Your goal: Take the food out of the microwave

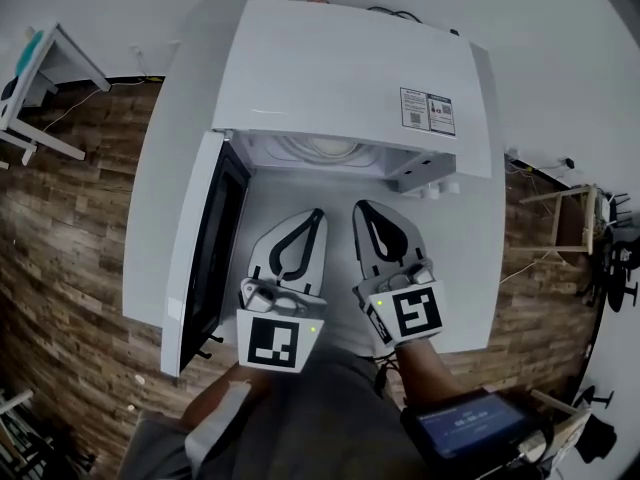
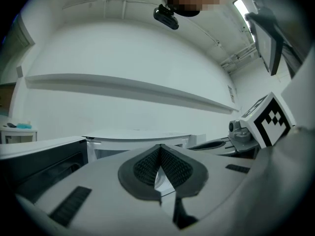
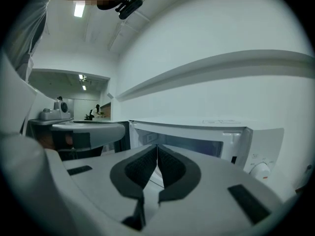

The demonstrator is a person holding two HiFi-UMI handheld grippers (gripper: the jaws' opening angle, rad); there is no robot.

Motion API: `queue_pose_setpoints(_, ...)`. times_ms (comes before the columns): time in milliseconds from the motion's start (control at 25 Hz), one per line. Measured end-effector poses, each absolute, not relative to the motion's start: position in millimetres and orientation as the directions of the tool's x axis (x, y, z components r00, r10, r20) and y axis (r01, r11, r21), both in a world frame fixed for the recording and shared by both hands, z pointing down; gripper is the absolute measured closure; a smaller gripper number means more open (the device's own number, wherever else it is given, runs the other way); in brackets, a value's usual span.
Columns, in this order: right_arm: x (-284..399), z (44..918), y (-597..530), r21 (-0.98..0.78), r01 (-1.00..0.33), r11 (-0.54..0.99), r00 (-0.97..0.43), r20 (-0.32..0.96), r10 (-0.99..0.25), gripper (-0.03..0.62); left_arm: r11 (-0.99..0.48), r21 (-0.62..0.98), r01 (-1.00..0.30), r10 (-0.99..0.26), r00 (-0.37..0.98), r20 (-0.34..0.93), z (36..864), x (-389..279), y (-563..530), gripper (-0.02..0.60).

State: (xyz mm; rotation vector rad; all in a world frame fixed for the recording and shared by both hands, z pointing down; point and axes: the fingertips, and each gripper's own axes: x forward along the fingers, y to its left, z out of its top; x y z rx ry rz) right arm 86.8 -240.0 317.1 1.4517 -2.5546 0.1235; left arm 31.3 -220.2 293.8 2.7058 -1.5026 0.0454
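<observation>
Microwave (image 1: 350, 78) in front of me on the white table (image 1: 470, 268), and its door (image 1: 200, 248) is already swung wide open to the left, so that step is done. My left gripper (image 1: 318, 213) and right gripper (image 1: 362, 208) sit side by side just in front of the opening, both outside the cavity. Both have their pads pressed together with nothing between them, so I'm empty-handed. From the head view, just under the top edge of the cavity, I see a pale round shape (image 1: 325, 149). I take it for the plate with the food, though I can't tell it from a turntable at this angle. So the food is not out yet. What's left, as I judge it: open a gripper, reach in, grip, draw it out.
</observation>
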Motion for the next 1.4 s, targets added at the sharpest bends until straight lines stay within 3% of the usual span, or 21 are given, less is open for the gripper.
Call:
queue_pose_setpoints(1000, 70.3, 387.5, -315.3, 0.032, -0.846, 0.533, -0.494, 0.333, -0.804, 0.554, -0.469, 0.126, -0.874, -0.857, 0.485, 0.176, 345.8, 17.6, -247.7, 0.575)
queue_pose_setpoints(1240, 72.4, 408.7, -324.9, 0.021, -0.858, 0.513, -0.471, 0.361, -0.805, 0.453, -0.455, 0.154, -0.877, -0.853, 0.479, 0.208, 369.9, 15.1, -251.3, 0.575)
queue_pose_setpoints(1400, 71.7, 419.9, -334.2, 0.033, -0.870, 0.491, -0.446, 0.369, -0.815, 0.268, -0.439, 0.179, -0.880, -0.852, 0.471, 0.228, 380.6, 12.2, -255.6, 0.575)
